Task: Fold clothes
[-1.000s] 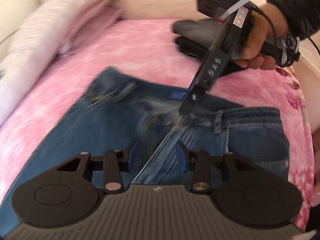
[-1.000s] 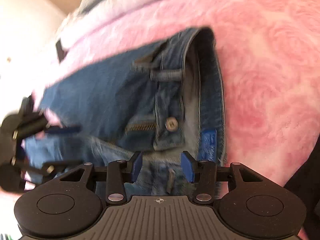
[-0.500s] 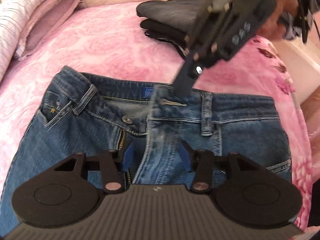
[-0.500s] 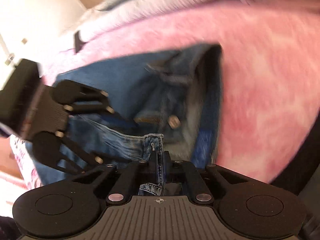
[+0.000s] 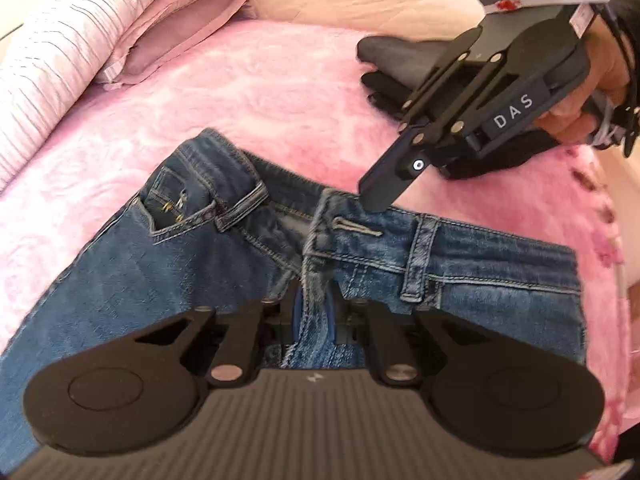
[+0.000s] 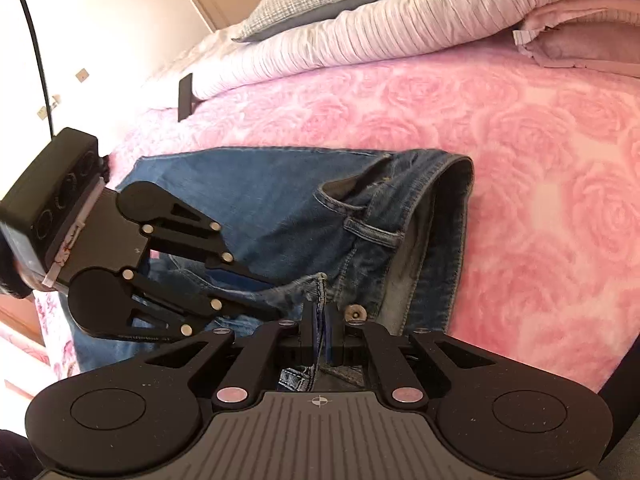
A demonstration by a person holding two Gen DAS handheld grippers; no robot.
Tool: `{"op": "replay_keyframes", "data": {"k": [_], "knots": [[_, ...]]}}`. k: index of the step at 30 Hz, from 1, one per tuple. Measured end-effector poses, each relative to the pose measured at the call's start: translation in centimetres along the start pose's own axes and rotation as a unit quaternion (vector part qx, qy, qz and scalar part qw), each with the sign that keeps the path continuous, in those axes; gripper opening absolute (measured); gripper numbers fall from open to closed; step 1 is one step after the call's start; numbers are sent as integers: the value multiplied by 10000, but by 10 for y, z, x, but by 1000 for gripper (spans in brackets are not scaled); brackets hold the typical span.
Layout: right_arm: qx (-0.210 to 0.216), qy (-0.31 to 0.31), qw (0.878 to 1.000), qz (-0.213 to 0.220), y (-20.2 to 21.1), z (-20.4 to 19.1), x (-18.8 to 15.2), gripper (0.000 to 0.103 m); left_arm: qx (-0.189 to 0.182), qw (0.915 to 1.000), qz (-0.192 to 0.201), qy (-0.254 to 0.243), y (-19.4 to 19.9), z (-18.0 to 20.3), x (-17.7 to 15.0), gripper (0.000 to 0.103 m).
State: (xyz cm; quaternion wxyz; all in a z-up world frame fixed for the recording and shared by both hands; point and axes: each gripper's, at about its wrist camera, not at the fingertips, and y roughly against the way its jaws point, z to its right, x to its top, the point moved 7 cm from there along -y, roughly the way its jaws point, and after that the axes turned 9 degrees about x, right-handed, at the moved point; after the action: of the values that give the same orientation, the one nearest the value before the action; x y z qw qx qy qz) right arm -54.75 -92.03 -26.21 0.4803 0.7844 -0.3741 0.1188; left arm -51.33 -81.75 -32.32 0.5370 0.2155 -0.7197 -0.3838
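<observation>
A pair of blue jeans [image 5: 168,280] lies front up on the pink bed cover, waistband toward the far side; it also shows in the right wrist view [image 6: 256,208]. My left gripper [image 5: 314,314] is shut on the fly flap of the jeans, just below the waistband. My right gripper [image 6: 320,330] is shut on the waistband edge at the fly, near the metal button [image 6: 355,313]. In the left wrist view the right gripper [image 5: 376,196] comes down from the upper right onto the waistband. In the right wrist view the left gripper [image 6: 276,296] reaches in from the left.
A stack of folded dark clothes [image 5: 404,60] lies on the pink rose-patterned bed cover [image 5: 260,92] behind the right gripper. A rolled pale pink duvet [image 5: 68,64] and pillows [image 6: 312,0] line the far edge. A small black object [image 6: 185,96] lies by the duvet.
Both grippers went from open to shut on the jeans' fly: the right one closed on the waistband edge first, then the left closed on the flap below it. The waistband has lifted slightly.
</observation>
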Motion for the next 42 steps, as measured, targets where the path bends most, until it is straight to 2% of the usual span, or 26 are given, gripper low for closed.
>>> {"op": "replay_keyframes", "data": {"k": [4, 7, 10, 13, 16, 18, 19, 20, 22, 23, 24, 26, 27, 28, 29, 30, 31, 32, 37, 42], "knots": [[-79, -420, 9991, -45, -12, 19, -12, 3, -9, 9994, -215, 266, -4, 2, 8, 6], [73, -409, 9990, 153, 0, 13, -12, 3, 79, 9999, -109, 79, 18, 8, 15, 4], [250, -353, 9984, 372, 17, 2, -13, 3, 159, 9998, 1, 117, 31, 11, 14, 4], [255, -252, 9980, 517, 22, -7, -8, 1, 473, 9988, 84, 88, 35, 6, 12, 0], [260, -289, 9966, 729, 20, -1, 8, 1, 779, 9962, 0, 378, 30, -13, 12, 0], [141, -347, 9975, 604, 9, 11, 13, 1, 825, 9956, -87, 432, 14, -22, 11, 0], [115, -430, 9977, 509, 1, 19, 12, 2, 731, 9961, -113, 478, 8, -25, 10, 0], [114, -524, 9978, 387, -6, 26, 11, 2, 557, 9970, -149, 508, 3, -25, 10, 2], [-36, -600, 9982, 53, -18, 37, 4, 2, 162, 9985, -203, 478, -4, -21, 10, 14], [-42, -562, 9984, -3, -18, 39, 2, 2, -48, 9988, -237, 425, -8, -16, 10, 27], [-51, -530, 9986, -51, -18, 40, -1, 3, -224, 9989, -244, 337, -10, -10, 8, 34], [-110, -532, 9985, -41, -13, 40, -6, 7, -529, 9978, -366, 130, -21, 4, 6, 34], [-159, -532, 9985, -33, -11, 40, -9, 19, -655, 9970, -418, 49, -25, 11, 5, 35], [-215, -560, 9982, -30, -9, 40, -13, 42, -762, 9956, -540, -31, -33, 18, 3, 35], [-259, -590, 9979, -8, -7, 40, -16, 53, -852, 9942, -651, -116, -39, 25, 2, 35], [-280, -600, 9978, 33, -4, 39, -19, 63, -787, 9945, -642, -239, -41, 28, 2, 28], [-256, -621, 9977, 32, -3, 38, -22, 63, -732, 9950, -612, -292, -40, 30, 4, 22], [-178, -688, 9975, -3, -3, 37, -22, 63, -625, 9960, -585, -269, -36, 28, 6, 5], [314, -930, 9951, 115, -12, 38, -11, 62, -361, 9993, -66, 87, 2, 11, 8, 5], [731, -1099, 9913, 26, -40, 48, -1, 62, -7, 9999, 44, 165, 3, 6, -1, 4]]}}
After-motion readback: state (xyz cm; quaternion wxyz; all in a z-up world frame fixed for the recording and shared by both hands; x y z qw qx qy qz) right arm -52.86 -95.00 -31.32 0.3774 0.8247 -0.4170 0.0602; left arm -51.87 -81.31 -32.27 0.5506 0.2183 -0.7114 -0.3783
